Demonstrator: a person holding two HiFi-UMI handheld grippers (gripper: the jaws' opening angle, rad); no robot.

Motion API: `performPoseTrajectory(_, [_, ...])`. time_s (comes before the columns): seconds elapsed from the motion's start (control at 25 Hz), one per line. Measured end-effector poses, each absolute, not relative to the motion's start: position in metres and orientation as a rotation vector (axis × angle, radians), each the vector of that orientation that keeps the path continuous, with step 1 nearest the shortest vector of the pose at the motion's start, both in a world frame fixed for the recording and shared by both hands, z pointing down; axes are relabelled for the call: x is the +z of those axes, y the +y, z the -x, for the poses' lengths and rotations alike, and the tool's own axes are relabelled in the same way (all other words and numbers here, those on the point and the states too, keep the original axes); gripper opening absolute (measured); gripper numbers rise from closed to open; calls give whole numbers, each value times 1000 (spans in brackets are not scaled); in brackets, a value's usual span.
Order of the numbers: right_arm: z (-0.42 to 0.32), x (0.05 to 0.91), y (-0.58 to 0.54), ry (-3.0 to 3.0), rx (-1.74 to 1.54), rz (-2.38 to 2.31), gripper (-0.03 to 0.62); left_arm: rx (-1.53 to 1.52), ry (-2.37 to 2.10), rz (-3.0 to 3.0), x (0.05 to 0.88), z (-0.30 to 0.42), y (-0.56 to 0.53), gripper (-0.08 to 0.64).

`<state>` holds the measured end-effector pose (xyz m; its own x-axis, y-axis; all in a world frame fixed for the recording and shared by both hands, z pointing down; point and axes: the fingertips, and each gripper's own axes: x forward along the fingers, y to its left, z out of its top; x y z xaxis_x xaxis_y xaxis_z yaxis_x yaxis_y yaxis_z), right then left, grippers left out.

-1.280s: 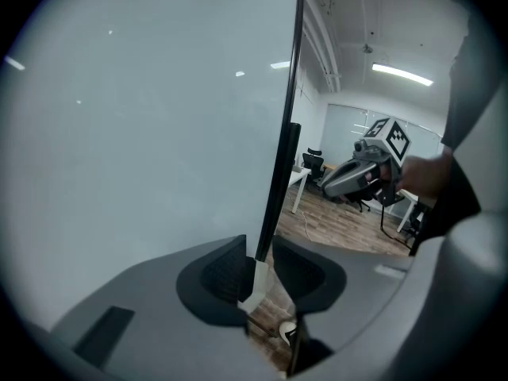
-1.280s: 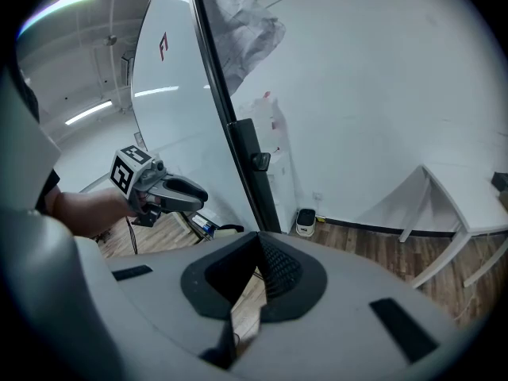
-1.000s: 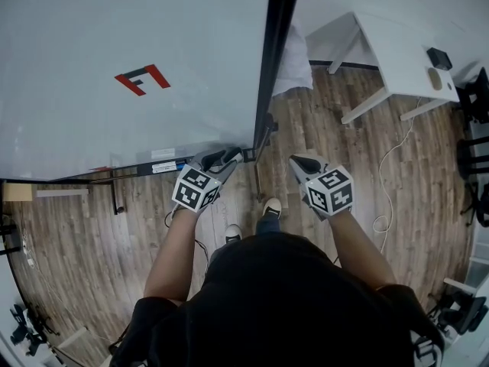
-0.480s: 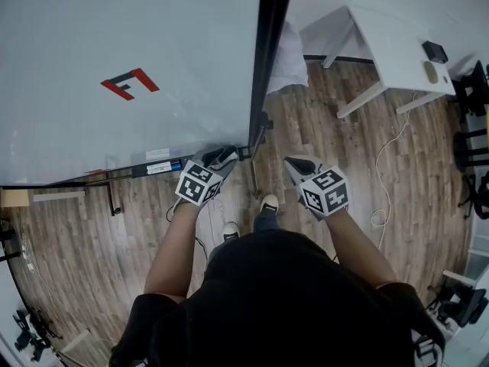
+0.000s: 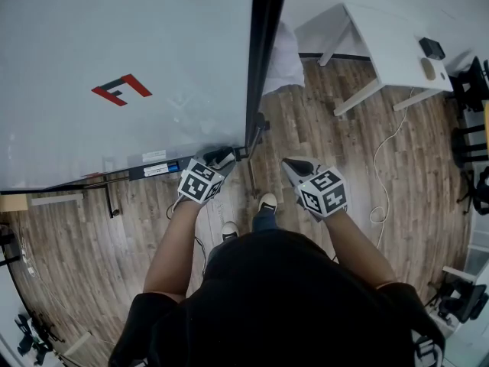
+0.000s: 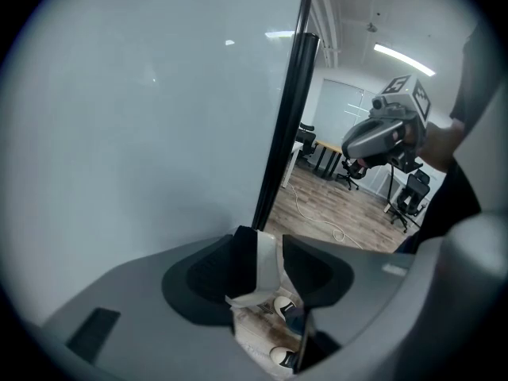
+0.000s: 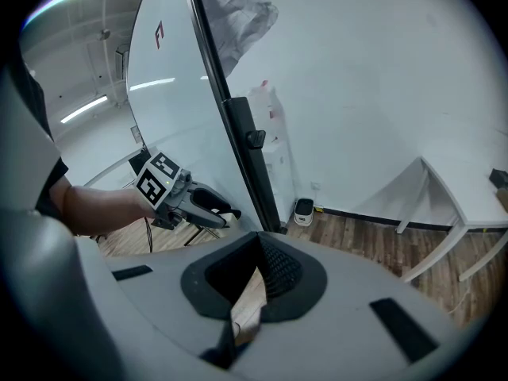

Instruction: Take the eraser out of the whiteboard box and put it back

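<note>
The eraser (image 6: 267, 262), a pale block, stands between the jaws of the left gripper (image 5: 223, 157). It lies against one pad and clear of the other: the jaws have just been opening and are spread wide, not pinching it. I cannot make out the box; the gripper sits at the whiteboard's (image 5: 114, 52) lower corner, by its tray (image 5: 149, 170). If the eraser is not seated, it may tip out onto the wood floor (image 5: 76, 243), or cling to the pad on withdrawal. The right gripper (image 5: 294, 164) hangs apart, closed and empty.
</note>
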<state>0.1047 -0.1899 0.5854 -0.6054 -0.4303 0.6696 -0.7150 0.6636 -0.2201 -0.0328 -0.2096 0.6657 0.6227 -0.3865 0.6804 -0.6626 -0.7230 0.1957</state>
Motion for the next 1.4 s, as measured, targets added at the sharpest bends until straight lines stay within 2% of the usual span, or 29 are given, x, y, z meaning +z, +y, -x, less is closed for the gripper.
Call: performPoseTrajectory(1.4, [-104,591,-184,-2282,655,-887,-6,856,-855,-2400,673,34,-213,155])
